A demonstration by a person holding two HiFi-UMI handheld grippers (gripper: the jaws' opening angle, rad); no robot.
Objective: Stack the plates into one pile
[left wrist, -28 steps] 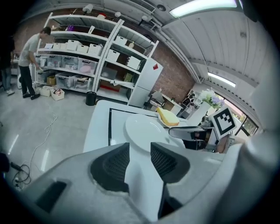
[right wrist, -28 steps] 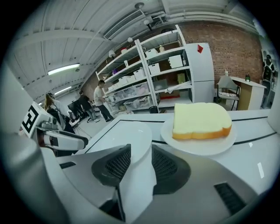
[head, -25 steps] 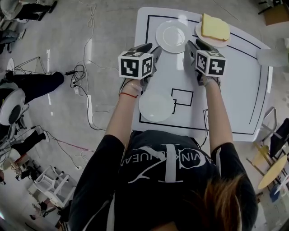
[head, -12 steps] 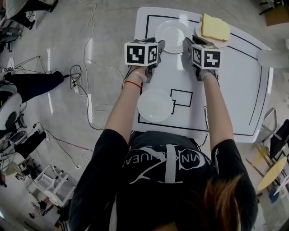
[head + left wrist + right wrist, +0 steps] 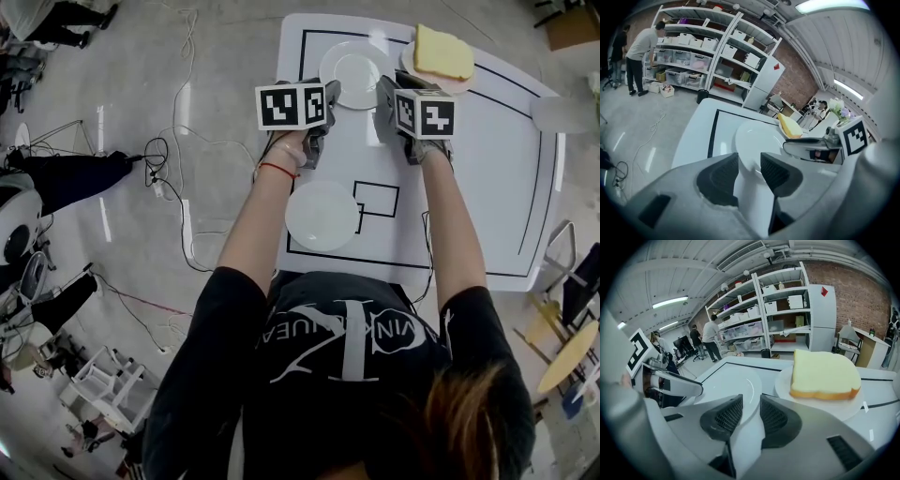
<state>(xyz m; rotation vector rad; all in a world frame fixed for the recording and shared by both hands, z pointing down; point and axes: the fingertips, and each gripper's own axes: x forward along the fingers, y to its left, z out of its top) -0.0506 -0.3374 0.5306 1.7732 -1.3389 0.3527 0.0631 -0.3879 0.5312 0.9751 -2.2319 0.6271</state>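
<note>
Right claw (image 5: 751, 401), closing yet apart, frames far plate (image 5: 726, 380); head view alone shows near plate (image 5: 322, 215).

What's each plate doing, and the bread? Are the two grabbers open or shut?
Far plate: empty, between the grippers.
Near plate: empty, untouched.
Third plate: holds the bread.
Bread: lying flat.
Left gripper: open, just been closing; far plate's rim in its gap.
Right gripper: open, just been closing; same rim in its gap.
</note>
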